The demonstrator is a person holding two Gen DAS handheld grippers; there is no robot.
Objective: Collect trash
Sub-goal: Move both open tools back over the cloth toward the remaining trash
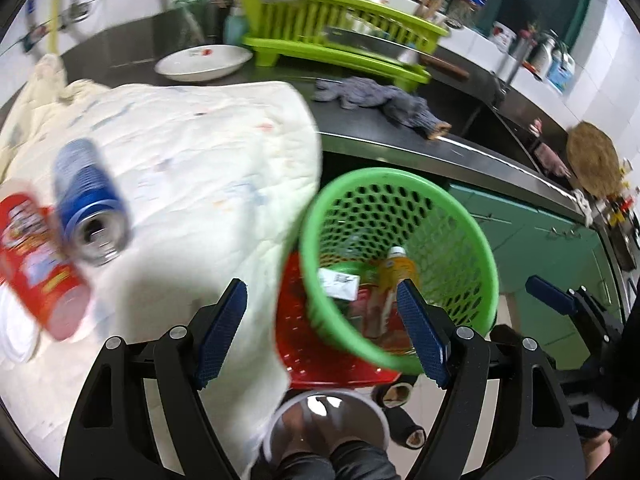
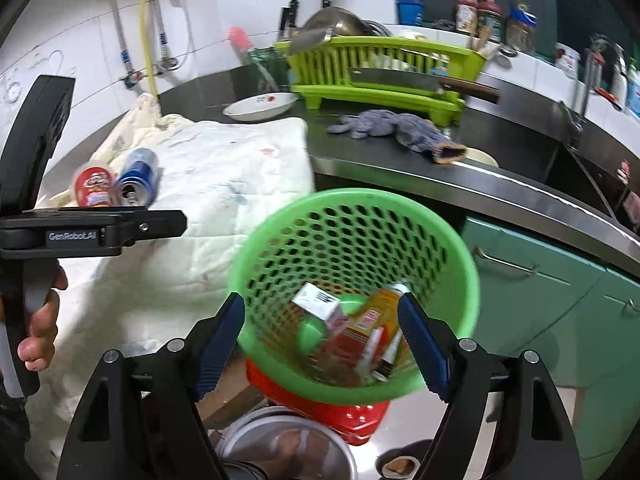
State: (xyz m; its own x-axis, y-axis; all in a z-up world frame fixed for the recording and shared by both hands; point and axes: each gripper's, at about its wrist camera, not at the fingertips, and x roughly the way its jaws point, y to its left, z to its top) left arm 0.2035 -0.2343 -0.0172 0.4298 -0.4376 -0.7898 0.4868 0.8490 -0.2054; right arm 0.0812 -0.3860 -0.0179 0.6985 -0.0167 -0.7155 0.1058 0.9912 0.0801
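A green perforated basket (image 1: 400,208) (image 2: 360,196) stands below the counter edge. In it lie an orange bottle (image 1: 394,272) (image 2: 376,312), a white box (image 1: 338,284) (image 2: 316,300) and other wrappers. A blue can (image 1: 90,208) (image 2: 138,178) and a red snack tube (image 1: 36,256) (image 2: 94,186) lie side by side on a white cloth (image 1: 200,160). My left gripper (image 1: 320,292) hangs open and empty over the cloth's edge and the basket rim. My right gripper (image 2: 320,304) is open and empty above the basket. A hand (image 2: 40,320) holds the left tool.
The green basket rests on a red basket (image 1: 320,352), with a metal pot (image 1: 328,420) on the floor below. On the dark counter are a white dish (image 1: 204,64), a green dish rack (image 1: 340,40), a cleaver (image 2: 400,78) and a grey rag (image 1: 372,98). Teal cabinets (image 2: 540,300) stand at the right.
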